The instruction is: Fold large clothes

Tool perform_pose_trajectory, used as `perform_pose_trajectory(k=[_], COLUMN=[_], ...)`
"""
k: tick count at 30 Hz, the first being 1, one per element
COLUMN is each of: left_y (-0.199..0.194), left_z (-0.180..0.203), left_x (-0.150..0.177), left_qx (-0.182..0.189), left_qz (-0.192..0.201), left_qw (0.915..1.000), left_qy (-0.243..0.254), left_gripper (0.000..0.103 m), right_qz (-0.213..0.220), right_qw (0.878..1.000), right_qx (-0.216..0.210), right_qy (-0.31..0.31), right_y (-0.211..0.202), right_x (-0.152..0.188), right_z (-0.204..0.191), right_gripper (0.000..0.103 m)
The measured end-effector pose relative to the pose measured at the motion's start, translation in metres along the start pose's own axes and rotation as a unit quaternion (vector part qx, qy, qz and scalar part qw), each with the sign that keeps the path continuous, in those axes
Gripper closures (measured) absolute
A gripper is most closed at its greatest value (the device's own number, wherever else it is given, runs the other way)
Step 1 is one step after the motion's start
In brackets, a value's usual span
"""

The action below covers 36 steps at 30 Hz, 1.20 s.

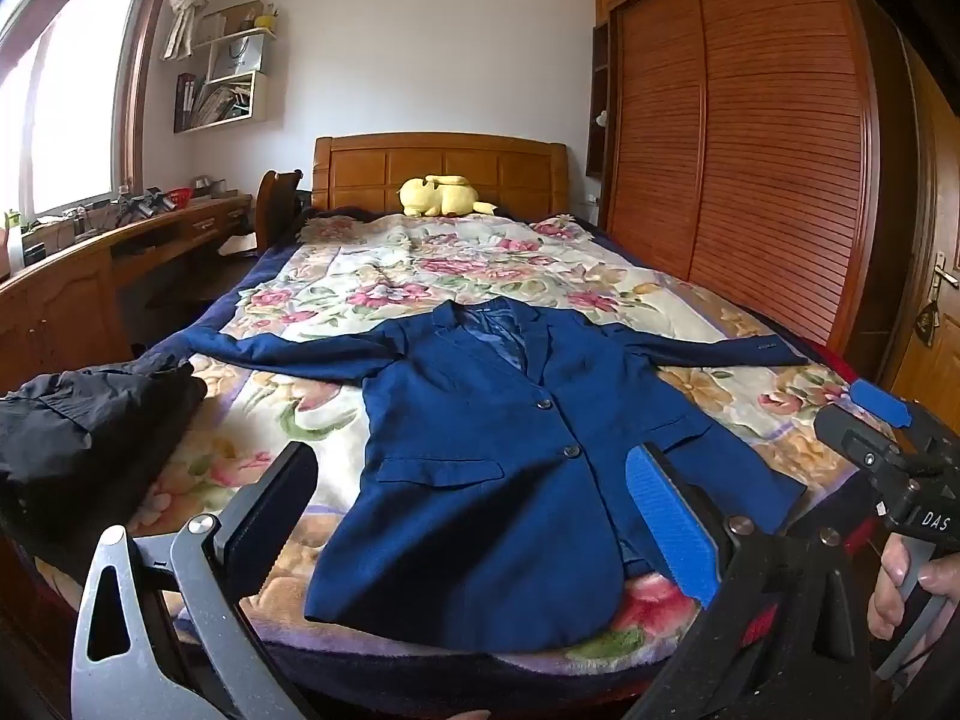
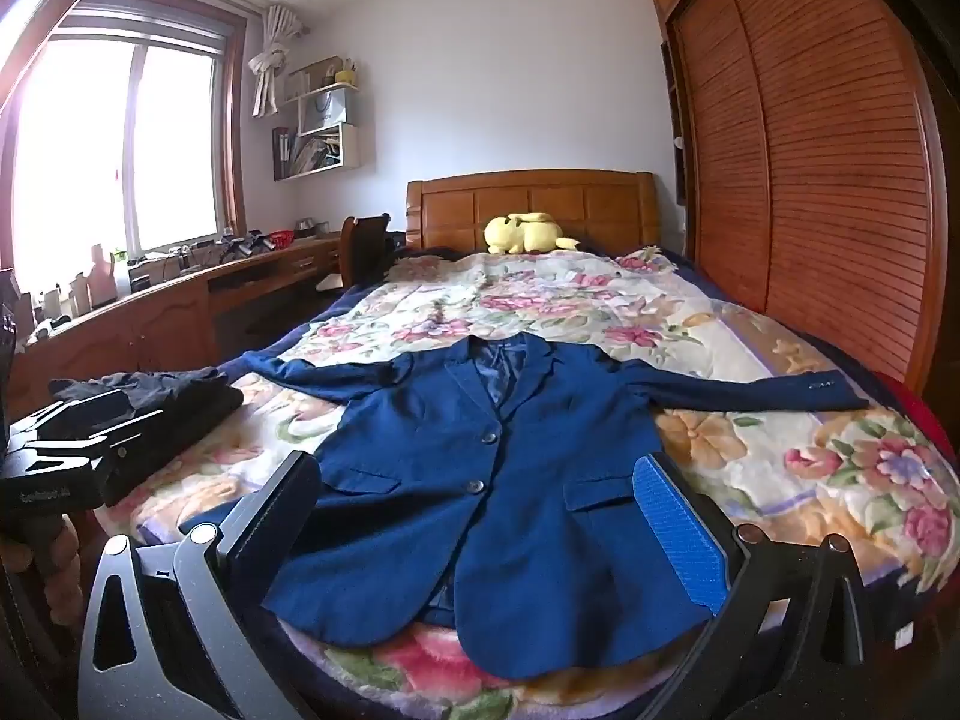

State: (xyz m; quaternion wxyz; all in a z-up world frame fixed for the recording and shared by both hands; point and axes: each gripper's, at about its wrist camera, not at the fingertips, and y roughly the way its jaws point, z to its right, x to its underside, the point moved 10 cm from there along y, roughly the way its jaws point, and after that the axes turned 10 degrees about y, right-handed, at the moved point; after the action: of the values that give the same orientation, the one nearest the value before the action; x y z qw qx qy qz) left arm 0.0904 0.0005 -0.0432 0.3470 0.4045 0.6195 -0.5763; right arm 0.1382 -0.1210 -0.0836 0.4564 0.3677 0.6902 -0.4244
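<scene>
A navy blue blazer (image 1: 492, 450) lies flat and face up on the floral bed cover (image 1: 420, 264), buttoned, both sleeves spread out to the sides. It also shows in the right wrist view (image 2: 498, 480). My left gripper (image 1: 474, 510) is open and empty, held above the blazer's lower hem. My right gripper (image 2: 480, 516) is open and empty, also above the hem; it shows at the right edge of the left wrist view (image 1: 882, 438). The left gripper's body shows at the left of the right wrist view (image 2: 78, 450).
A pile of black clothing (image 1: 90, 414) lies on the bed's near left corner. A yellow plush toy (image 1: 444, 195) rests by the wooden headboard (image 1: 438, 162). A wooden wardrobe (image 1: 750, 138) stands right of the bed, a desk (image 1: 120, 252) and chair left.
</scene>
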Motion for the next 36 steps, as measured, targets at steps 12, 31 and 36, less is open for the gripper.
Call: perform_pose_trajectory(k=[12,31,36], left_y=[-0.002,-0.009,-0.013], left_z=[-0.001,-0.004,0.000], left_x=[0.000,-0.002,-0.001], left_qx=[-0.001,-0.001,-0.002], left_qz=[0.002,0.005,0.006], left_qw=[1.0000,1.0000,1.0000], left_qy=[-0.001,0.001,0.004], left_gripper=[0.000,0.000,0.000], right_qz=[-0.003,0.000,0.000], right_qw=[1.000,1.000,1.000], right_qx=[-0.002,-0.003,-0.004], right_qy=[-0.002,0.000,0.000], right_y=[-0.003,-0.003,-0.003], right_x=[-0.005,-0.001,-0.001], right_z=[-0.001,-0.001,-0.001], right_gripper=[0.000,0.000,0.000])
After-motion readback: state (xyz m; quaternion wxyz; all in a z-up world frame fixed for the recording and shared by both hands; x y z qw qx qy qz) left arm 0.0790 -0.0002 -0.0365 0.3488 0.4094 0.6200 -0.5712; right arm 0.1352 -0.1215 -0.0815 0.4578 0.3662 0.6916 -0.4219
